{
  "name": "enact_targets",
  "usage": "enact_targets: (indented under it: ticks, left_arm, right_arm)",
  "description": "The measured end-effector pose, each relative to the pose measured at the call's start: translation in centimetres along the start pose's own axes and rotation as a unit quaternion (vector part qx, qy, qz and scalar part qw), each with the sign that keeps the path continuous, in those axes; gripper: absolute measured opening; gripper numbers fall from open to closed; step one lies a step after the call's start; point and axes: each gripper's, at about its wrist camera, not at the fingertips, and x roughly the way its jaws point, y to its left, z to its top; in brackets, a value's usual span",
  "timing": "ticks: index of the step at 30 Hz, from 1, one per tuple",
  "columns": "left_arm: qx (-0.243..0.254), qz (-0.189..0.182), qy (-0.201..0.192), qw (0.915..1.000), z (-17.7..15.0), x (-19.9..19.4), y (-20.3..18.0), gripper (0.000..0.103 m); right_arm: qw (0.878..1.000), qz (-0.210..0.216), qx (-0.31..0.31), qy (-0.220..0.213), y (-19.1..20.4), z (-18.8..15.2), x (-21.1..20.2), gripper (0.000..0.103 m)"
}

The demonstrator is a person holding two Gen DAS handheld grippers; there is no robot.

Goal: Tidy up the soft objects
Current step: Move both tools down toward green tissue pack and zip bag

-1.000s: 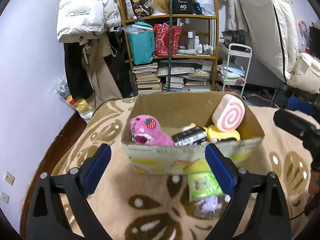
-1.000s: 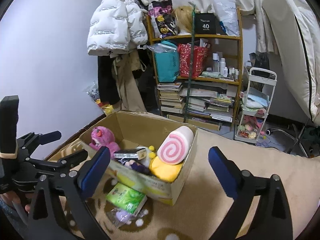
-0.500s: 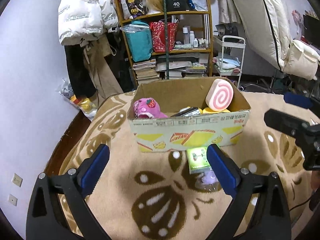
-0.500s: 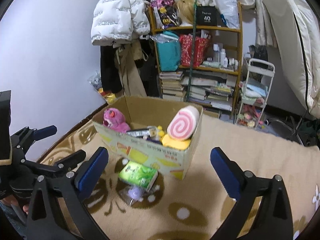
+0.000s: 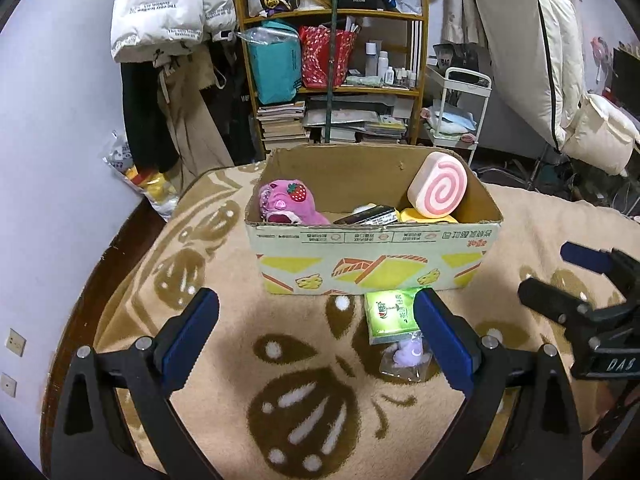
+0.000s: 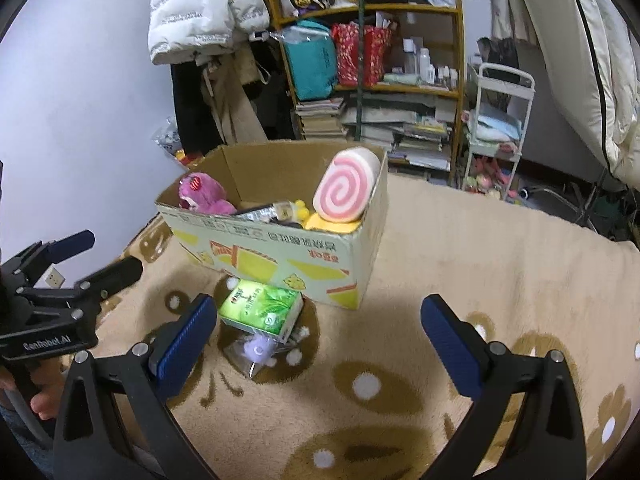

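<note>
Left tool (image 5: pixel 316 328): jaws wide apart, holding nothing.
Right tool (image 6: pixel 320 332): jaws wide apart, holding nothing.
Cardboard box (image 5: pixel 372 258): on the rug (image 5: pixel 240 340).
Pink plush (image 5: pixel 286 202), swirl cushion (image 5: pixel 438 190): inside the box.
Green tissue pack (image 5: pixel 390 314): touching the box's front.
Purple toy in clear bag (image 5: pixel 406 356): just beyond the pack, away from the box.

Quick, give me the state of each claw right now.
Left claw: open, holding nothing, above the rug short of the cardboard box.
Right claw: open, holding nothing, above the rug near the green tissue pack.
</note>
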Motion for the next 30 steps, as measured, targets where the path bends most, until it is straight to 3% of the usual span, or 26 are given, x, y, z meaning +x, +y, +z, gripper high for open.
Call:
enact_targets:
  ticks: [12, 16, 30]
  left_arm:
    - [-0.007, -0.06, 0.037, 0.9975, 1.9, 4.5, -0.9, 0.097]
    - [-0.039, -0.084, 0.06, 0.9939, 1.9, 6.8, -1.0, 0.097]
    - [-0.028, -0.118, 0.114, 0.986, 1.0, 11.4, -2.9, 0.097]
  right_arm:
    - [0.999, -0.019, -0.004, 0.048, -0.2, -0.3, 3.5, 0.103]
    - [0.998, -0.018, 0.01, 0.067, -0.7, -0.4, 4.8, 0.103]
    - [0.993, -0.008, 0.011, 0.121, -0.6, -1.4, 8.6, 0.103]
